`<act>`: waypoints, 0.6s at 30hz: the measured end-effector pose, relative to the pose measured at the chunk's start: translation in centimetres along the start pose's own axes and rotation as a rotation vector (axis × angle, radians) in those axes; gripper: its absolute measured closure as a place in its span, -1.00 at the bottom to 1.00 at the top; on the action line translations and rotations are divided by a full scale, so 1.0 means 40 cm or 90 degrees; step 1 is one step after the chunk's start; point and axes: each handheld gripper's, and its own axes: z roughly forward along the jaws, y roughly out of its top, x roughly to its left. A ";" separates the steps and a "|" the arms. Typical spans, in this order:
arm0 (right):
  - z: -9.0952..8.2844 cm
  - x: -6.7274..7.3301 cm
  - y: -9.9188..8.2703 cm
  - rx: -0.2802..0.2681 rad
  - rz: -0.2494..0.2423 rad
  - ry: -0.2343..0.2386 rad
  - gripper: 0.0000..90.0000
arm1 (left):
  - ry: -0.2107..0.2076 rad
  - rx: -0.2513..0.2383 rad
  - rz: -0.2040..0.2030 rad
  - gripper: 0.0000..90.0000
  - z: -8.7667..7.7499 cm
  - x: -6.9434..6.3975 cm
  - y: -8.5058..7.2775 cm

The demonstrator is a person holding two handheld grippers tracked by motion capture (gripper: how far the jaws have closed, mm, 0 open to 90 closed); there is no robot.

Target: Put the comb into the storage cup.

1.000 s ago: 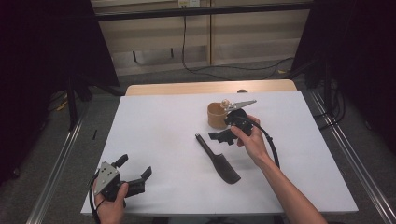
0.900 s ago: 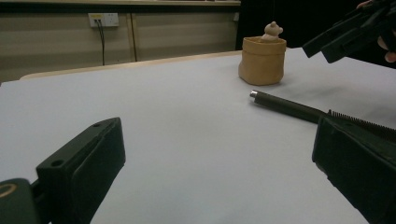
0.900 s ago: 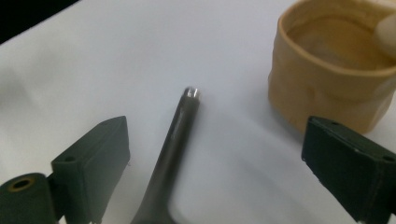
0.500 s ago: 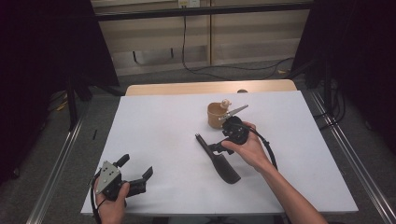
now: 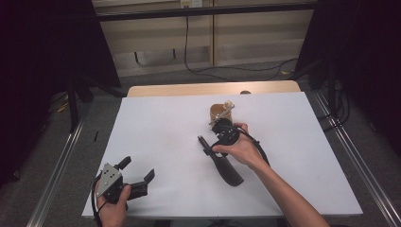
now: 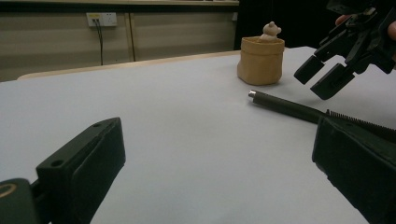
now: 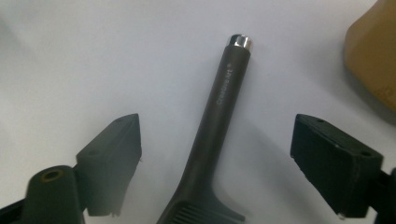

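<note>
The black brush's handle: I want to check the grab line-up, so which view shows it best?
The right gripper view: the handle lies close between the open right tool. The high view shows the brush small; the left gripper view shows it side-on.

The brush (image 7: 219, 121) near the table's middle had a matt dark handle that looked like plastic, ending in a small shiny metal cap, with fine ridges at its head. The table (image 5: 156, 132) wore a smooth, matt white covering, with bare pale wood at its far edge. The tan pouch (image 6: 260, 60) looked like soft, creased paper or cloth.
</note>
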 end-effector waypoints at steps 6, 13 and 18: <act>0.017 0.008 -0.002 0.042 -0.010 -0.005 -0.57 | -0.002 0.003 0.005 -0.94 -0.001 0.001 0.001; 0.035 0.018 0.001 0.087 0.004 -0.001 -0.39 | -0.004 0.002 0.001 -0.94 0.001 0.000 0.000; 0.049 0.020 0.005 0.114 0.010 -0.012 -0.17 | -0.005 0.003 0.001 -0.94 0.001 0.001 0.000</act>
